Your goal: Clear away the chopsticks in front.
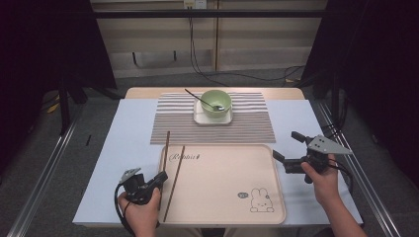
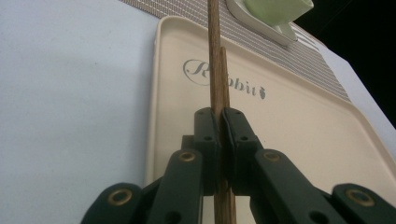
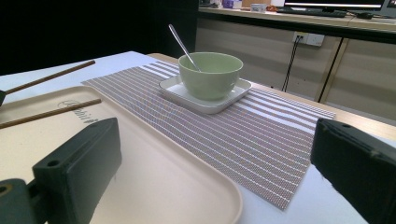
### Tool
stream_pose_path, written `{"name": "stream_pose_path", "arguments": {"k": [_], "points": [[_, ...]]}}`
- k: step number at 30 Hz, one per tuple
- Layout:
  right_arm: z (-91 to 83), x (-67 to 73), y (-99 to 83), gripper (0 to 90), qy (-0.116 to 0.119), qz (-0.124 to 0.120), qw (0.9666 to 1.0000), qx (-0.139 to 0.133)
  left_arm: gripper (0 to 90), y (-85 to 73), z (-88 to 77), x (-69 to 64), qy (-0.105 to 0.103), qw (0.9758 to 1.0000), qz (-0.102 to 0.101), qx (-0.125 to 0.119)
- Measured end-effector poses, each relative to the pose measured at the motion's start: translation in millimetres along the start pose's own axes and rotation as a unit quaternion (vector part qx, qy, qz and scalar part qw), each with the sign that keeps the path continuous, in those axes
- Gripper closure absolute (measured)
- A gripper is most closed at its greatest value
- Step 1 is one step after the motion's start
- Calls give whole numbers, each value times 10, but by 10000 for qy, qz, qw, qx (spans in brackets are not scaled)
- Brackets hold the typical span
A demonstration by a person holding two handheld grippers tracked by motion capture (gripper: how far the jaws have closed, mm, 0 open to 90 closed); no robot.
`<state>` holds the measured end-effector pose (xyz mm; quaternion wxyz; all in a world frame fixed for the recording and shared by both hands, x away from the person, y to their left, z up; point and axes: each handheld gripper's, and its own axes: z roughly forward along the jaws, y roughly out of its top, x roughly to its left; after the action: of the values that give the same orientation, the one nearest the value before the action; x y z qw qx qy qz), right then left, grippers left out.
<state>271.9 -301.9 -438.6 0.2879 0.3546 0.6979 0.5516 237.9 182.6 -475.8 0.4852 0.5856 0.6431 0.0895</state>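
Observation:
My left gripper [image 1: 161, 177] [image 2: 220, 113] is shut on a brown wooden chopstick [image 1: 167, 148] [image 2: 214, 56] near the tray's left rim. The stick points away toward the striped placemat [image 1: 247, 126]. In the right gripper view the held chopstick [image 3: 51, 74] hangs raised above the table. A second chopstick [image 1: 175, 180] [image 2: 224, 74] [image 3: 51, 112] lies on the beige tray [image 1: 222, 192], just right of the held one. My right gripper [image 1: 287, 146] [image 3: 215, 135] stands open with nothing between its jaws, beside the tray's right edge.
A green bowl [image 1: 216, 102] [image 3: 210, 74] holding a metal spoon [image 1: 197, 97] [image 3: 183, 44] rests on a white square saucer [image 1: 200, 119] in the middle of the placemat [image 3: 261, 135]. The tray [image 2: 289, 130] [image 3: 154, 177] carries a rabbit drawing at its front right.

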Motion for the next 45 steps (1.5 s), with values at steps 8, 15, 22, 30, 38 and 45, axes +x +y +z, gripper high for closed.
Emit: {"name": "stream_pose_path", "arguments": {"k": [8, 15, 22, 30, 38, 45], "points": [[0, 5, 5, 17, -11, 34, 10000, -12, 850, -38, -69, 4, -29, 9999, -91, 47], [2, 0, 7, 17, -8, -20, 10000, -55, 849, -101, -97, 29, 72, 9999, -67, 66], [8, 2, 6, 17, 9, -36, 10000, -27, 848, -138, -79, 46, 158, 9997, -45, 179], [15, 10, 7, 17, -8, -31, 10000, -21, 847, -148, -46, 20, 144, 9995, -50, 259], [15, 9, 8, 17, -11, -38, 10000, -12, 846, -157, -24, 18, 174, 9993, -35, 327], [15, 12, 8, 17, 13, -35, 10000, -7, 842, -173, -36, 7, 186, 9992, -87, 341]]}}
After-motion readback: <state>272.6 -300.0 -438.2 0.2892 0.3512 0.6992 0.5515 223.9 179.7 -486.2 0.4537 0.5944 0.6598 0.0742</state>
